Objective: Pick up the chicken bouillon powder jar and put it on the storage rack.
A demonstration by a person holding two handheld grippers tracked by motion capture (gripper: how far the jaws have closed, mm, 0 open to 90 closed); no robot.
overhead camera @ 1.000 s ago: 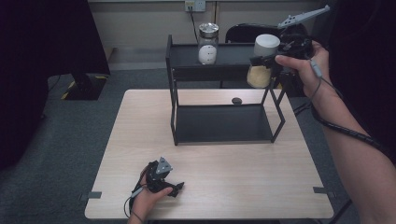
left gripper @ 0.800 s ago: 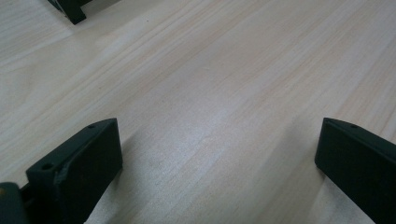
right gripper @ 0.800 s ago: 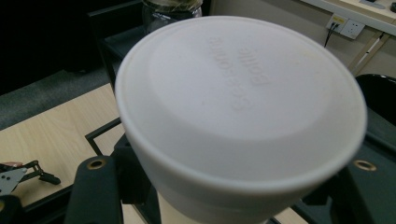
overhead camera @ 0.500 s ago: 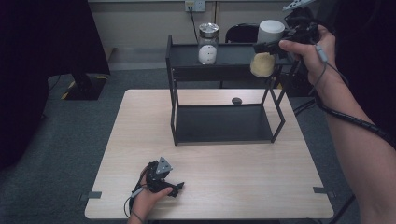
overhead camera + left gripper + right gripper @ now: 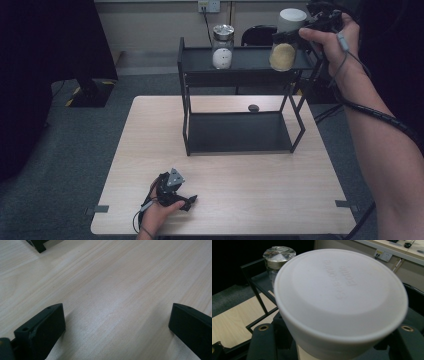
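High view: right gripper (image 5: 292, 35) clamps white-lidded jar (image 5: 286, 42); left gripper (image 5: 181, 199) gapes empty.

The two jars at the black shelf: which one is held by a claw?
The jar with the white lid, yellowish inside; the right claw grips it. The silver-lidded jar stands free on the top shelf.

Raised lettering on the white jar lid (image 5: 340, 297), upside down, too faint to read
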